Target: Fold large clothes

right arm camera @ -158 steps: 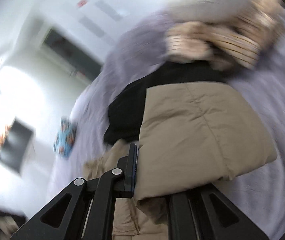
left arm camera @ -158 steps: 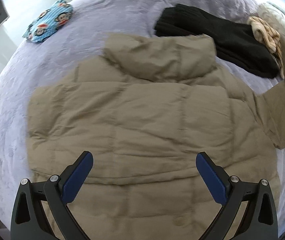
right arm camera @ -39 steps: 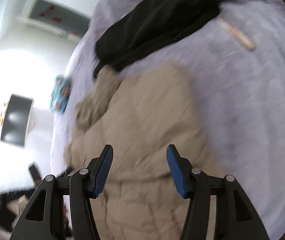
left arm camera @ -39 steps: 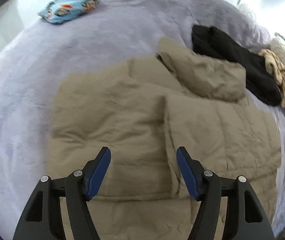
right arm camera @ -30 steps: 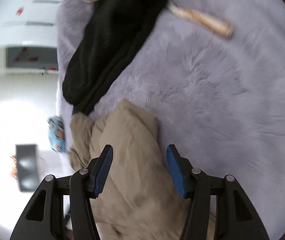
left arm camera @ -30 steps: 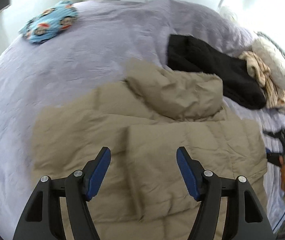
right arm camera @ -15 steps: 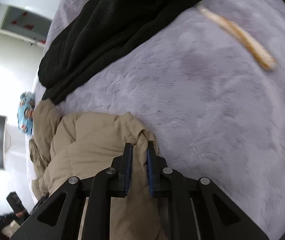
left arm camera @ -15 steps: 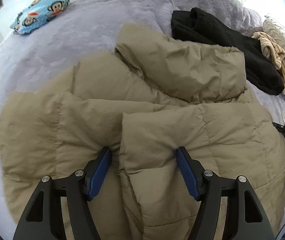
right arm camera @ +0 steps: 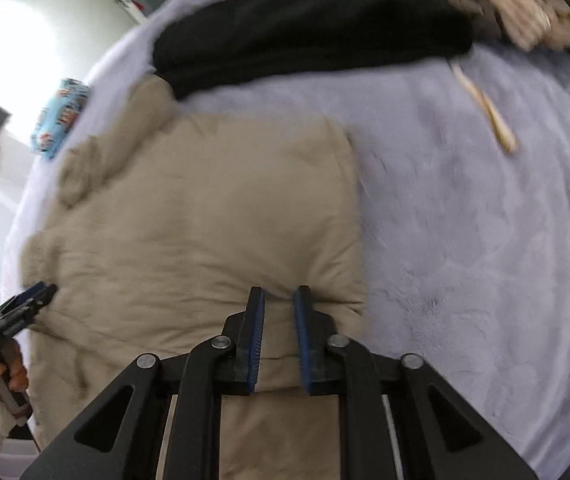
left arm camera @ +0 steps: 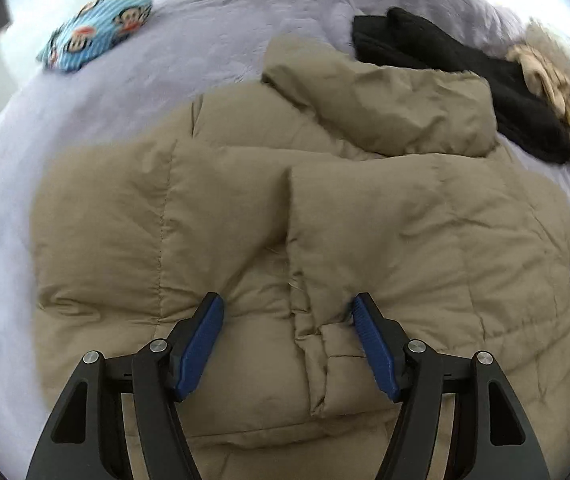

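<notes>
Now the tan puffer jacket (left arm camera: 425, 240) lies on the lilac bed (left arm camera: 225, 20), both sleeves folded in. Right gripper (right arm camera: 279, 312) has just closed, fingers pinching the hem; left gripper (left arm camera: 287, 320) straddles it, fingers apart. Next, likely: left pinches, both lift toward the collar.

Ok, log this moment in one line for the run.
stage: jacket fold | left tool: open, pressed onto tan puffer jacket | right tool: shut on the jacket's edge, just closed | bed: black garment beside jacket
</notes>
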`<state>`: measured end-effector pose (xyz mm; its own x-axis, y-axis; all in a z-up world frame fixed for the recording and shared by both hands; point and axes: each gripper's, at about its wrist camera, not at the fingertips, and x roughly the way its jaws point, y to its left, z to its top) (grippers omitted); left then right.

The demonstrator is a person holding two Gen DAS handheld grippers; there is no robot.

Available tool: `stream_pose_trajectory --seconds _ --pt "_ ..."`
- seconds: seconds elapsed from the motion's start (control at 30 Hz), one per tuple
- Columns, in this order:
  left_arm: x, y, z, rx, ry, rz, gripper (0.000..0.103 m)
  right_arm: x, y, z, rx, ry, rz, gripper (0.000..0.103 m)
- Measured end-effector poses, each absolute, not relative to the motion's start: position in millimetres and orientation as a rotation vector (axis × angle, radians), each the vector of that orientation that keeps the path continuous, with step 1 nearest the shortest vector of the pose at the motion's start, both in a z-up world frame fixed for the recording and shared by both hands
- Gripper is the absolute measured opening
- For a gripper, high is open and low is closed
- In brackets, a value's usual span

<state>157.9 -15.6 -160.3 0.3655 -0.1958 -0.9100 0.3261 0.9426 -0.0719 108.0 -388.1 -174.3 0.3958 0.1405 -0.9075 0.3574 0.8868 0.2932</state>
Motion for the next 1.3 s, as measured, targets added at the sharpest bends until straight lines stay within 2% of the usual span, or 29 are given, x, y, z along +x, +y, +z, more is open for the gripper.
stream_pose_trajectory --seconds 0.13,0.43,0.5,1.2,1.23,1.27,1.3 --pt "153 -20 -164 0.166 1.12 -0.329 0.07 104 -398 -192 0.536 1.143 -0.171 0.006" --pt "145 1 -140 0.175 1.122 -0.224 0.07 75 -397 -160 0.477 1.159 -0.26 0.007" --pt "143 7 -137 0.188 1.139 -0.184 0.07 72 -395 -152 0.479 1.173 -0.291 0.012" --pt "73 9 -97 0.154 1.264 -0.186 0.07 10 -339 -119 0.653 1.271 -0.248 0.012" --pt "69 9 -95 0.157 1.263 -0.182 0.072 8 -338 -117 0.652 1.274 -0.244 0.012" --pt "66 10 -94 0.158 1.265 -0.179 0.089 6 -335 -115 0.649 1.277 -0.24 0.013" --pt "63 11 -93 0.152 1.267 -0.176 0.098 4 -333 -113 0.647 1.281 -0.237 0.014"
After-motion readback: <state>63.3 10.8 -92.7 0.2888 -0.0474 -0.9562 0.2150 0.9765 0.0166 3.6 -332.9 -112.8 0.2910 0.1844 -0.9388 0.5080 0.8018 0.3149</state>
